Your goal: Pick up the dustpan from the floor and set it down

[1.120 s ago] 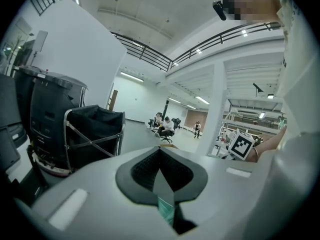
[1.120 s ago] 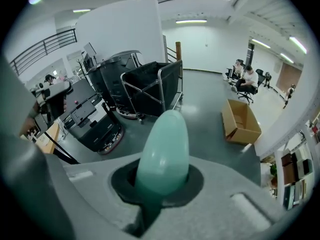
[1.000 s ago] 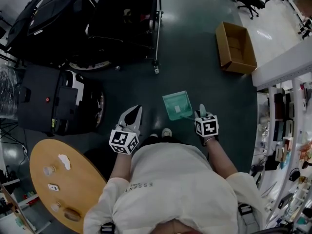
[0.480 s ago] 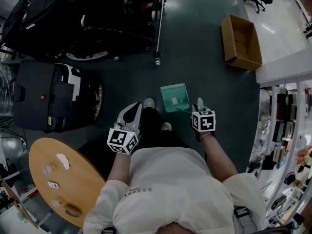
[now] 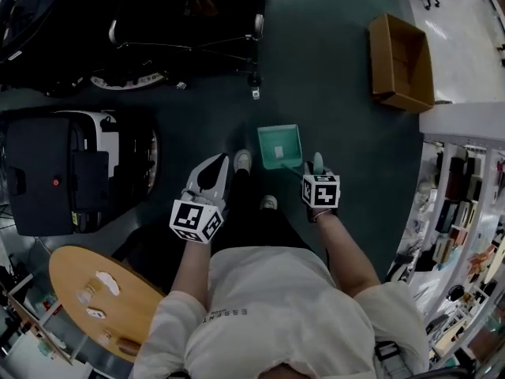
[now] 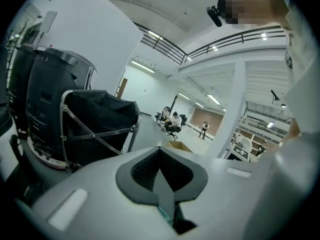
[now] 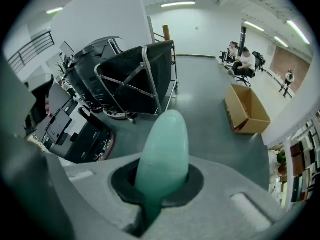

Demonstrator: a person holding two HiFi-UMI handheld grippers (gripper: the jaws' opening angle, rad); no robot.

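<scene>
the dustpan (image 5: 280, 146) handle's lower end is hidden inside the right gripper (image 7: 161, 186), and seated people (image 6: 172, 120) far ahead of the left gripper (image 6: 161, 169) are too small to make out.

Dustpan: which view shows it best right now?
Head view: the whole green dustpan shows ahead of the right gripper. Right gripper view shows only its handle, clamped in the jaws. Left gripper view gives nothing clear.

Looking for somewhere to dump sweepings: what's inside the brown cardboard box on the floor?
The open brown cardboard box shows only its bare bottom; nothing visible lies in it. Its nearer walls cover a narrow strip of that bottom.
</scene>
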